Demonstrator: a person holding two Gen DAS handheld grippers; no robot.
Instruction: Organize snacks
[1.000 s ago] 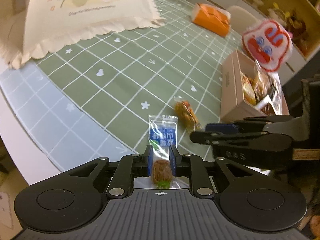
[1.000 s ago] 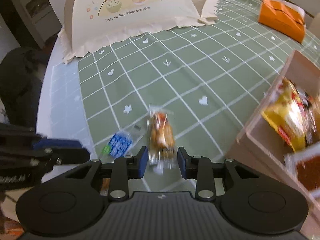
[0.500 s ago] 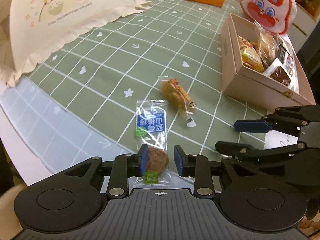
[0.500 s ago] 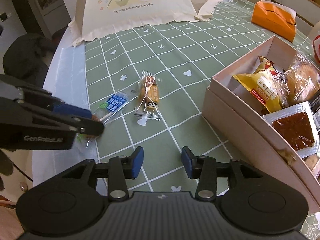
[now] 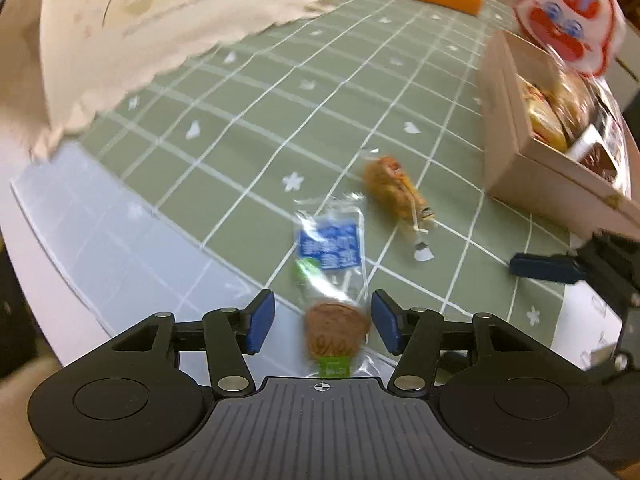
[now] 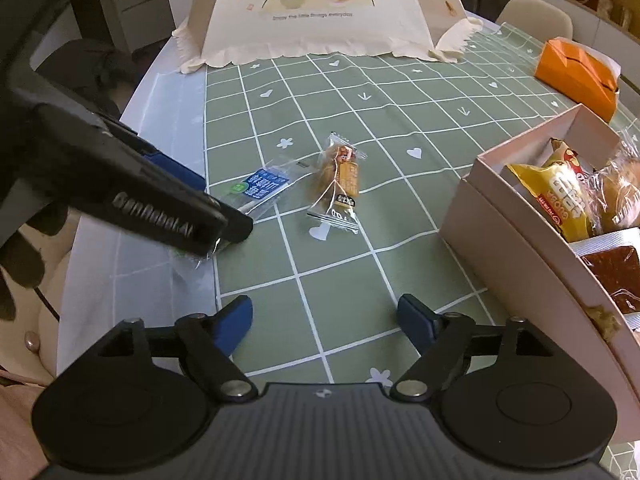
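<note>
A clear packet with a blue label and a brown biscuit point(image 5: 334, 280) lies flat on the green checked tablecloth. My left gripper point(image 5: 322, 322) straddles its biscuit end; its jaws are opening and the pads stand off the wrapper. The same blue-label packet point(image 6: 262, 186) shows in the right wrist view, partly under the left gripper's fingers point(image 6: 232, 222). An orange-brown wrapped snack point(image 5: 394, 192) point(image 6: 340, 178) lies beside it. My right gripper point(image 6: 324, 316) hovers over bare cloth, jaws opening, nothing between them. The pink snack box point(image 6: 520, 240) holds several packets.
A cream mesh food cover point(image 6: 320, 12) stands at the table's far end. An orange tissue box point(image 6: 576, 74) sits far right. A red and white cartoon-face bag point(image 5: 568, 20) rises behind the box point(image 5: 532, 176). The table edge point(image 6: 92, 280) runs close on the left.
Both grippers let go of their snacks and opened wide. The blue-label packet now lies on the cloth. The right gripper drew back from the orange-brown snack, which rests farther ahead.
</note>
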